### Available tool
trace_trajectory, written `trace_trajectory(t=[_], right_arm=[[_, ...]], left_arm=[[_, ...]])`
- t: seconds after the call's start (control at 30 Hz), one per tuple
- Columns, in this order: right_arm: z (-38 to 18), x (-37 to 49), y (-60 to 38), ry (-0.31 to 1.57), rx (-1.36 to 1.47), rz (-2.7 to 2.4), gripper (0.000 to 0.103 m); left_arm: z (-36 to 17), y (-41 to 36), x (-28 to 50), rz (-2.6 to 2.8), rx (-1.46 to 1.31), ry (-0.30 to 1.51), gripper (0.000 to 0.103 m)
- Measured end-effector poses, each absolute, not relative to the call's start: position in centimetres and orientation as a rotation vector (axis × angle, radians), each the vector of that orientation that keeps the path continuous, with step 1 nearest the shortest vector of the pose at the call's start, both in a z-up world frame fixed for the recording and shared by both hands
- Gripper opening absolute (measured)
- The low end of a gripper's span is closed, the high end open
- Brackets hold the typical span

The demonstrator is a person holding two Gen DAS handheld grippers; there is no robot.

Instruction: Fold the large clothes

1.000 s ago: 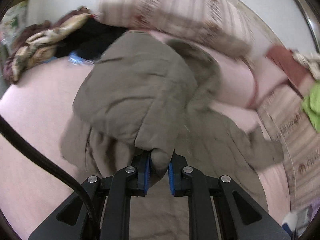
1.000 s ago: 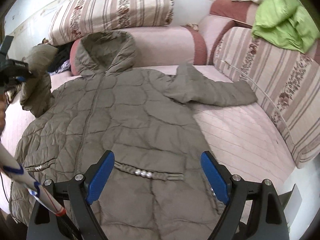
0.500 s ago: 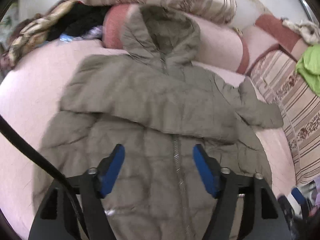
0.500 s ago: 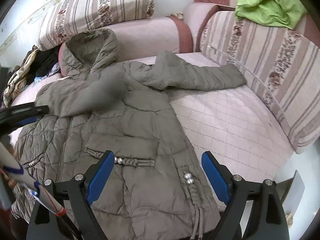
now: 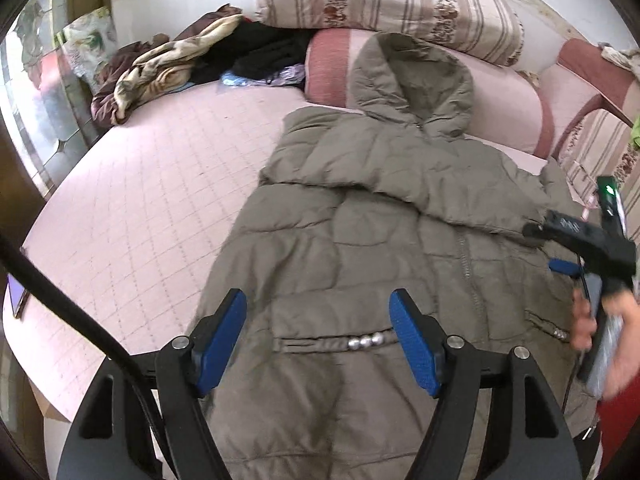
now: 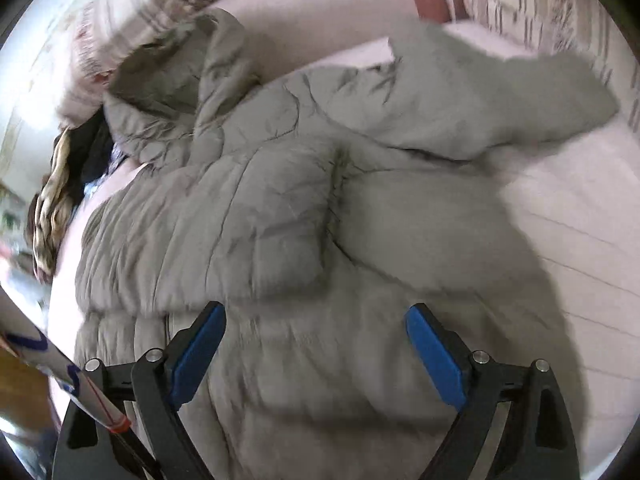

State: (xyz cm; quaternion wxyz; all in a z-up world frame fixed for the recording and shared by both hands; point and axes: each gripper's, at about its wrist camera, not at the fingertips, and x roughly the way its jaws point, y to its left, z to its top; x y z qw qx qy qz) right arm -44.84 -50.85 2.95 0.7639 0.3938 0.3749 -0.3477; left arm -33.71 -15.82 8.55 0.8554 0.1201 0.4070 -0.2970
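Observation:
An olive quilted hooded coat (image 5: 372,240) lies front up on a pink quilted bed (image 5: 152,200). Its left sleeve is folded across the chest; its hood (image 5: 412,76) rests against a bolster. My left gripper (image 5: 320,340) is open and empty above the coat's lower front. My right gripper (image 6: 316,360) is open and empty, close over the coat (image 6: 280,240), and shows at the right edge of the left wrist view (image 5: 580,240). The coat's right sleeve (image 6: 492,92) lies spread out to the right.
A striped pillow (image 5: 384,0) and pink bolster (image 5: 504,100) lie behind the hood. A heap of clothes and a blanket (image 5: 172,68) sits at the far left. A striped sofa cushion (image 5: 600,152) borders the bed on the right.
My left gripper let go of the left sleeve, which now lies folded across the chest, and pulled back open. My right gripper moved forward and down over the coat.

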Motion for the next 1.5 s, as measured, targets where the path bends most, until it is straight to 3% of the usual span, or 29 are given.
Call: trace_trajectory(t=[0.03,0.13,0.23,0.37,0.47,0.5,0.53,0.6,0.9,1.1,1.4,1.5], right_arm=[[2.8,-43.9,-51.5,0.824,0.857,-0.748,0.064],[3.4,-41.8,-53.4,0.86,0.825,-0.763,0.026],[5.3,-40.7,-55.4,0.847,0.758,-0.826,0.022],[5.7,-39.6,-57.7,0.875,0.681,-0.905,0.022],[4.8,-38.8,-58.1,0.955,0.601,-0.917,0.029],[5.2,-39.0,-57.5,0.956,0.545,-0.944,0.038],[5.5,-39.3,-56.9,0.948,0.511,-0.958,0.055],[7.0,-40.8,-55.2,0.902,0.448,-0.966,0.072],[8.7,-48.7,-48.5,0.899,0.409,-0.867,0.074],[8.4,-54.0,-45.9,0.893,0.418,-0.898,0.074],[9.1,-61.3,-52.6,0.831,0.644,-1.113,0.074],[9.1,-61.7,-53.8,0.818,0.677,-1.146,0.074]], left_arm=[[8.4,-15.7,-33.4,-0.616,0.255,0.851,0.073],[8.4,-14.9,-32.4,-0.581,0.257,0.836,0.073],[8.4,-13.9,-30.7,-0.544,0.23,0.833,0.073],[7.8,-13.0,-28.6,-0.491,0.207,0.86,0.073],[7.3,-12.6,-27.8,-0.483,0.192,0.883,0.073],[7.2,-12.6,-27.7,-0.48,0.192,0.884,0.073],[7.1,-12.5,-27.7,-0.476,0.196,0.884,0.073],[6.9,-12.5,-27.6,-0.471,0.201,0.887,0.073],[6.5,-11.4,-26.1,-0.432,0.177,0.9,0.073],[4.7,-9.0,-20.5,-0.348,0.154,0.9,0.073],[-0.1,-4.3,-11.2,-0.2,0.116,0.987,0.073],[-0.3,-3.6,-10.0,-0.181,0.134,0.937,0.082]])
